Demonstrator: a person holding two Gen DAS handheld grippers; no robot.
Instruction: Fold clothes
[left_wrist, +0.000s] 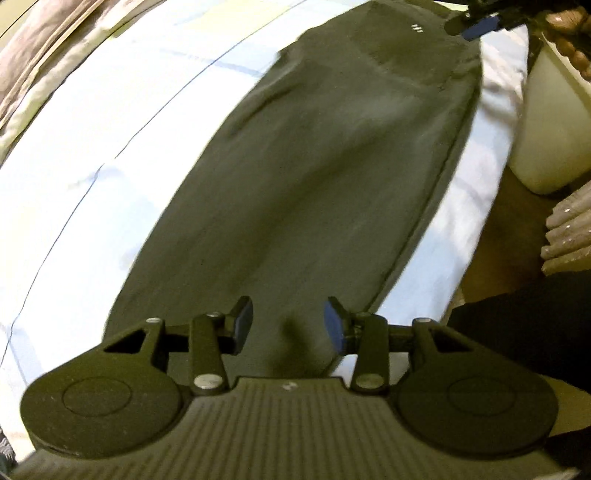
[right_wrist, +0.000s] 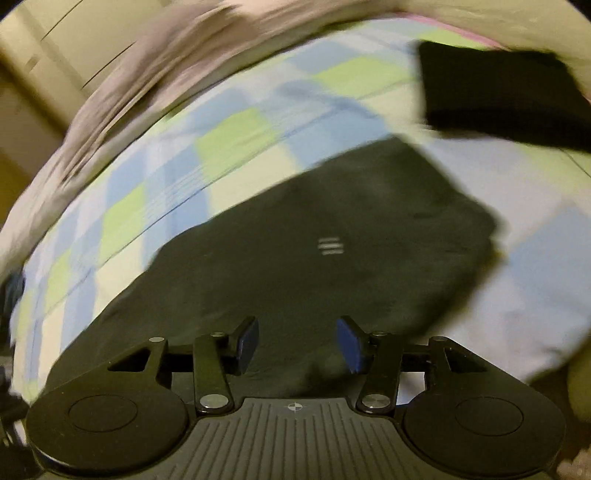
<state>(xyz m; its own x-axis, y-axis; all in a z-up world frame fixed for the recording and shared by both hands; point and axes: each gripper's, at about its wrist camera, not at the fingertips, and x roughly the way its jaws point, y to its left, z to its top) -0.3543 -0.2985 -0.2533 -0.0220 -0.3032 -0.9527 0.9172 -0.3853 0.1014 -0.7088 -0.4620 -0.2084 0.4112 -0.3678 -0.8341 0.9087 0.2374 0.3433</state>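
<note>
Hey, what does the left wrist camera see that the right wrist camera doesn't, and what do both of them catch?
Only the left wrist view shows the white plastic bin beside the bed and the right gripper at the garment's far end. Only the right wrist view shows the folded black cloth and the sheet's green and blue checks. Both show the long dark grey garment with its small three-line white logo, lying on the checked bedsheet, with open fingers over it.

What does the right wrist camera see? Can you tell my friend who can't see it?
A dark folded garment with three small white stripes lies on a blue, green and white checked bedsheet. The open right gripper hovers over its near edge; another black cloth lies farther back.
</note>
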